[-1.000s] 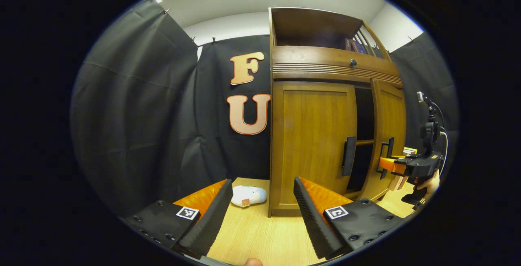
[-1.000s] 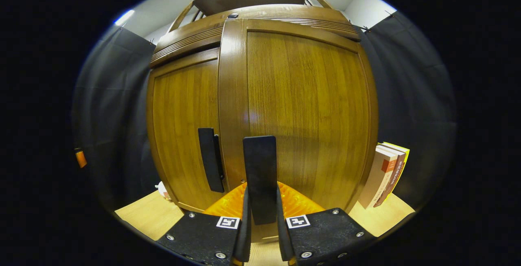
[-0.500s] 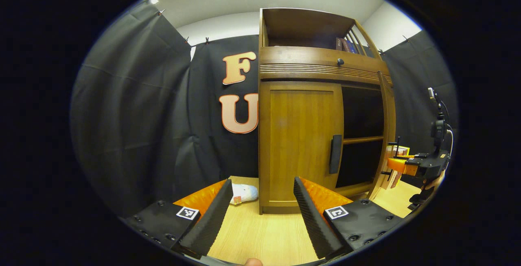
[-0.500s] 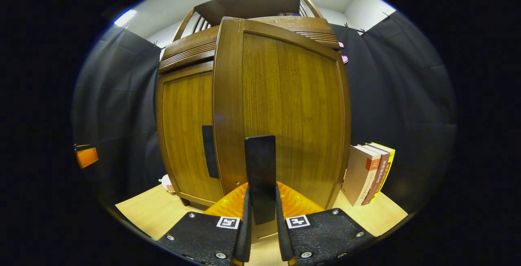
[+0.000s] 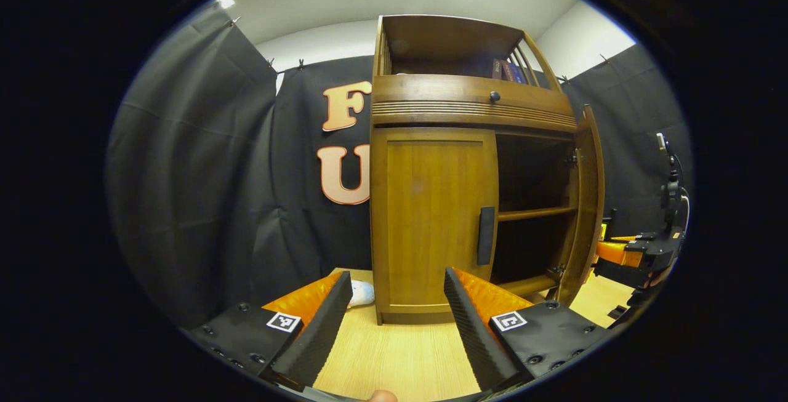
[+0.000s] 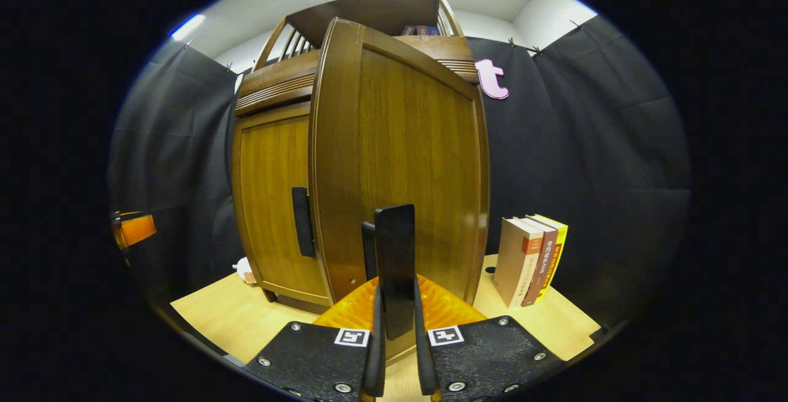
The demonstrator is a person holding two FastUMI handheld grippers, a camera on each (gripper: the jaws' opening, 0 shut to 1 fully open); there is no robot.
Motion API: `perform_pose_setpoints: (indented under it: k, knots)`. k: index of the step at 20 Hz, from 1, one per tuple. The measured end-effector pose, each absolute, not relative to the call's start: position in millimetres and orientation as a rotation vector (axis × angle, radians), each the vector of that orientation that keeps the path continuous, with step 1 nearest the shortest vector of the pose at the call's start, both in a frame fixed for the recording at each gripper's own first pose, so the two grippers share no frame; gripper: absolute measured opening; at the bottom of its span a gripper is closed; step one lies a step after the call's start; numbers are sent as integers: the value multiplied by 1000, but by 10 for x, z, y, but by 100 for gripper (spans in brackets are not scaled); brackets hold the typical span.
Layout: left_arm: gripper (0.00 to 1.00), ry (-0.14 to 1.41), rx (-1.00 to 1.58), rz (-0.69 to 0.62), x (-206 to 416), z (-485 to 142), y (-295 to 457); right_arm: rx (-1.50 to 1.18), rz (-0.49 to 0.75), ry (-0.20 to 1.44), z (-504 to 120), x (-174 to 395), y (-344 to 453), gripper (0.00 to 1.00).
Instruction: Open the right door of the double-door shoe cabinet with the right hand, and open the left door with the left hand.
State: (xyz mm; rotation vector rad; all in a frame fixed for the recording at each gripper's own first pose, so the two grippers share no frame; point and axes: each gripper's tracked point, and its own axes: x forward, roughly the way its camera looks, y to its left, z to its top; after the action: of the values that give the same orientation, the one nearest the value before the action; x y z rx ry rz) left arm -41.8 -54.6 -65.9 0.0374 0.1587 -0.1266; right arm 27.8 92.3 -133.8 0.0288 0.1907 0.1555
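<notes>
The wooden shoe cabinet stands on the table. Its left door is closed flat, with a black upright handle at its inner edge. The right door is swung wide, baring a dark inside with one shelf. My left gripper is open and empty, a short way in front of the left door. In the right gripper view the right door faces me, and my right gripper is shut on its black handle. The right gripper also shows at the far right of the left gripper view.
Three books stand upright on the table right of the open door. A small white soft thing lies at the cabinet's left foot. The light wooden tabletop runs under both grippers. Black cloth walls close in all round.
The right door has swung from slightly ajar to wide open, my right gripper staying shut on its handle. The left gripper view has shifted so the cabinet sits further left.
</notes>
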Motion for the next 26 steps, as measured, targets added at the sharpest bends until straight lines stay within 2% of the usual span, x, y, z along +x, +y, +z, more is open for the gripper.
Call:
perform_pose_setpoints:
  k: [2, 5, 10, 11, 13, 14, 19, 23, 24, 25, 26]
  knots:
    - [99, 161, 41, -133, -430, -672, -586, 26, 139, 190, -1333, 228, 816, 18]
    - [99, 166, 36, -148, -434, -704, -662, 14, 113, 189, -1307, 161, 633, 17]
    - [96, 169, 39, -168, -428, -716, -832, -14, 38, 181, -1291, 21, 225, 8]
    - [96, 168, 40, -173, -417, -720, -864, -20, 25, 175, -1288, 6, 149, 12]
    - [99, 170, 42, -177, -416, -743, -931, -31, 22, 172, -1266, -16, 28, 11]
    - [99, 172, 42, -178, -412, -750, -959, -31, 30, 173, -1252, -33, -38, 5]
    - [96, 179, 52, -159, -302, -821, -1075, -50, 39, 167, -1257, -39, -312, 5]
    - [99, 201, 26, -165, -228, -879, -1254, -66, 21, 133, -1157, -65, -620, 5]
    - [99, 202, 27, -166, -212, -880, -1298, -55, 27, 134, -1162, -58, -671, 10]
    - [99, 202, 30, -165, -184, -879, -1345, -33, 36, 134, -1162, -53, -689, 4]
    - [99, 205, 34, -164, -151, -892, -1381, -21, 34, 135, -1171, -43, -744, 4]
